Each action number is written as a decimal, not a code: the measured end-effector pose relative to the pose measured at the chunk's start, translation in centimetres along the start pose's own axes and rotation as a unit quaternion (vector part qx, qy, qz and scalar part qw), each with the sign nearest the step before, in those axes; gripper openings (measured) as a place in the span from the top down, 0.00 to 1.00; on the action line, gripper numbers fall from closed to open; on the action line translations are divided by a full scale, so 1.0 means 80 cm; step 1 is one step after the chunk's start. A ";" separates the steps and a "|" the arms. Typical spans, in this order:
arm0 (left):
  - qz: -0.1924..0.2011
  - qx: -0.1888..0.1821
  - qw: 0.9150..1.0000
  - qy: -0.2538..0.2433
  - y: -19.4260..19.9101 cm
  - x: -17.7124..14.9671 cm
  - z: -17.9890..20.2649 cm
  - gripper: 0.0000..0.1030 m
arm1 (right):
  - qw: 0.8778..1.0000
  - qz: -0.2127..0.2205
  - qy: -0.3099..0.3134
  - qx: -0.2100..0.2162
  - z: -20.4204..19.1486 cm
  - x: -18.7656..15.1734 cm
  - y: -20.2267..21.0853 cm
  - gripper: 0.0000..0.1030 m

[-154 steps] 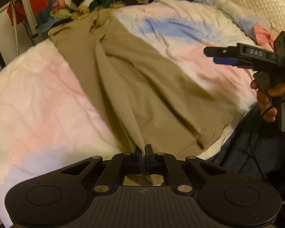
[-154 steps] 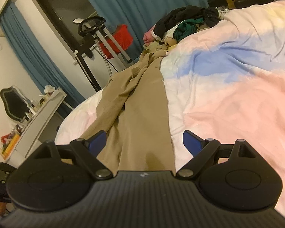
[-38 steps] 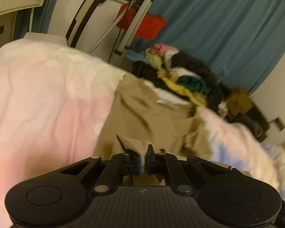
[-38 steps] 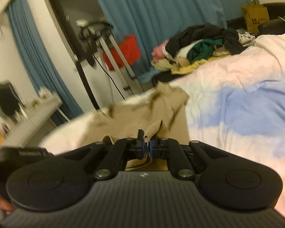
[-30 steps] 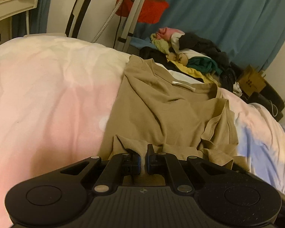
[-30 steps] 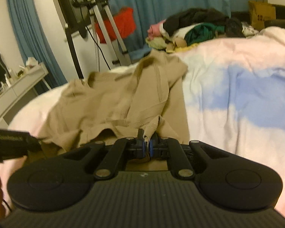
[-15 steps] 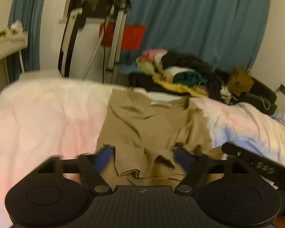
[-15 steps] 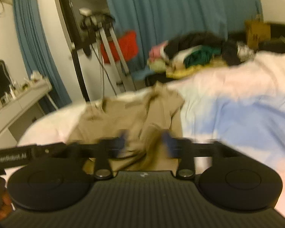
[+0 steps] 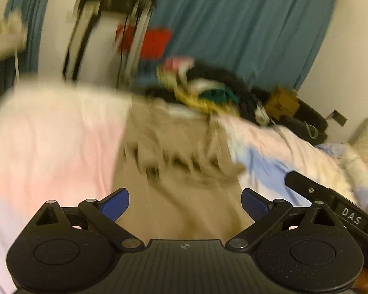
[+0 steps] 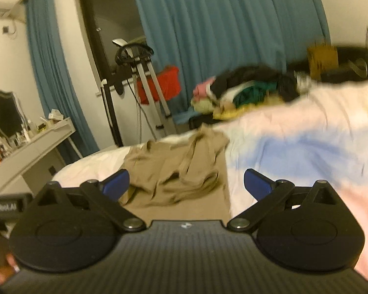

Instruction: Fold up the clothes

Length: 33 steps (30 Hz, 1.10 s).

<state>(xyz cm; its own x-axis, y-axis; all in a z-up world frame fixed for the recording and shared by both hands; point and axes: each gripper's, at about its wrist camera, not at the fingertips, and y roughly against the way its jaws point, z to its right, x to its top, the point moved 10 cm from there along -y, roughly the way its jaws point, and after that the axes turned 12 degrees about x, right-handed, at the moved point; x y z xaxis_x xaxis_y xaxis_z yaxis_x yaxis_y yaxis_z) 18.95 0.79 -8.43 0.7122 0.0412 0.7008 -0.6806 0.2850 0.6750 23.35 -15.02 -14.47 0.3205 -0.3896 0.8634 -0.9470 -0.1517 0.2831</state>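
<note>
A tan T-shirt [image 9: 179, 161] [image 10: 181, 171] lies folded over on itself on the pastel bed cover [image 9: 49, 134] [image 10: 294, 142], its near part flat and its far part rumpled. My left gripper [image 9: 185, 202] hangs above the shirt's near end, jaws opening wide, blue pads apart with nothing between them. My right gripper [image 10: 186, 182] is also above the shirt, jaws still opening, with nothing gripped. The right gripper's body [image 9: 331, 203] shows at the right of the left wrist view. The left gripper's body [image 10: 5, 207] shows at the left edge of the right wrist view.
A heap of mixed clothes [image 9: 208, 90] [image 10: 247, 85] sits at the bed's far end before a blue curtain [image 10: 220, 24]. A metal stand with a red cloth [image 10: 147, 83] and a white dresser [image 10: 29, 152] stand to the left. A pillow [image 9: 365, 134] lies far right.
Both grippers let go of the tan shirt's hem and opened wide. Both drew back and up from the shirt, which now lies folded on the bed.
</note>
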 end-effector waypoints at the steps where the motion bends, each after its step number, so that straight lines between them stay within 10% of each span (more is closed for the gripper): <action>1: -0.033 -0.012 0.999 0.023 -0.007 -0.013 -0.006 0.06 | 1.000 -0.010 -0.024 0.002 0.005 -0.009 0.001 0.02; 8: -0.224 -0.078 0.951 0.199 -0.064 -0.083 -0.039 0.22 | 0.968 -0.082 -0.221 0.091 0.005 -0.080 -0.014 0.05; 11: -0.236 -0.064 0.941 0.234 -0.086 -0.094 -0.050 0.26 | 0.929 -0.124 -0.321 0.133 -0.001 -0.124 -0.036 0.18; 14: -0.221 -0.031 0.938 0.266 -0.102 -0.095 -0.068 0.53 | 0.894 -0.153 -0.397 0.138 0.005 -0.170 -0.060 0.29; 19: -0.190 -0.024 0.921 0.338 -0.116 -0.085 -0.097 0.90 | 0.901 -0.104 -0.411 0.096 0.035 -0.166 -0.078 0.66; 26: -0.143 -0.045 0.931 0.334 -0.088 -0.065 -0.095 0.92 | 0.917 -0.005 -0.398 0.019 0.070 -0.142 -0.044 0.72; 33: -0.129 -0.052 0.935 0.326 -0.079 -0.054 -0.088 0.92 | 0.908 -0.004 -0.418 0.030 0.083 -0.139 -0.048 0.88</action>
<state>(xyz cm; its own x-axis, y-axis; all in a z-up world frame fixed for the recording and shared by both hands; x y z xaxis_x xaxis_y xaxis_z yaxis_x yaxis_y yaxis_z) 21.37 5.53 -17.36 0.8271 0.5236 0.2045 -0.4747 0.4558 0.7529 23.57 -16.12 -27.90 0.2552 -0.9375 0.2365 -0.9498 -0.1973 0.2427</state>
